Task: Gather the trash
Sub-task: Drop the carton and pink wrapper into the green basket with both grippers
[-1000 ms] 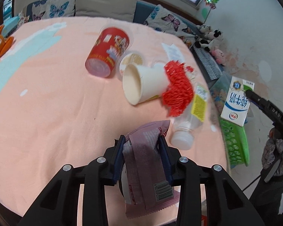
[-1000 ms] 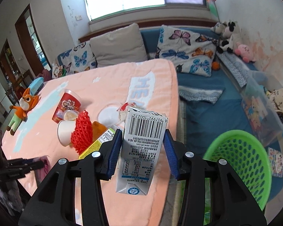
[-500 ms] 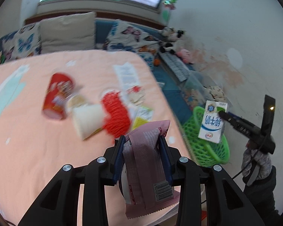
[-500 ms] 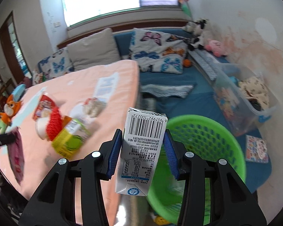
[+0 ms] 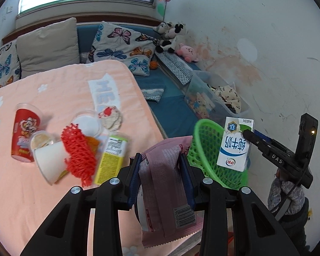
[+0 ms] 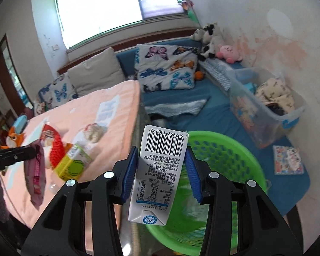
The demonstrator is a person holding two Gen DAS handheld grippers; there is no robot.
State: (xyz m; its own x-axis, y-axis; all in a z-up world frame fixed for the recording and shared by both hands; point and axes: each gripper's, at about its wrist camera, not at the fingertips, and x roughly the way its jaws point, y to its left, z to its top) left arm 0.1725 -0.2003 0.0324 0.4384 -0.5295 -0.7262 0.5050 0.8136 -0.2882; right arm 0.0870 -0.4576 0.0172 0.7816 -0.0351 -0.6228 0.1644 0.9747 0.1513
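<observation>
Both grippers have swung away from the littered table toward the green basket (image 6: 228,162), which a second ago sat off at the edge of each view and now fills the ground just beyond the carton.

Nearest in the right wrist view, the right gripper (image 6: 161,171) pinches a white milk carton (image 6: 160,170) by its two narrow sides, barcode end pointing away, and the carton hangs over the basket's near rim. Nearest in the left wrist view, the left gripper (image 5: 160,177) is clamped on a pink snack wrapper (image 5: 166,192), whose loose tail droops below the jaws; it sits on the table side of the basket, not yet over the opening.

Beyond the basket's table side, more trash lies on the peach tablecloth (image 5: 53,85): a yellow-labelled bottle (image 5: 111,157), a red foam net (image 5: 79,153), a white paper cup (image 5: 51,162) and a red cup (image 5: 24,132) on its side.

To do the drop well, the carton should probably travel further in over the middle of the basket before the jaws part, since near the rim it could tip out. The wrapper is light and floppy, so it likely needs releasing low and well inside the rim.
</observation>
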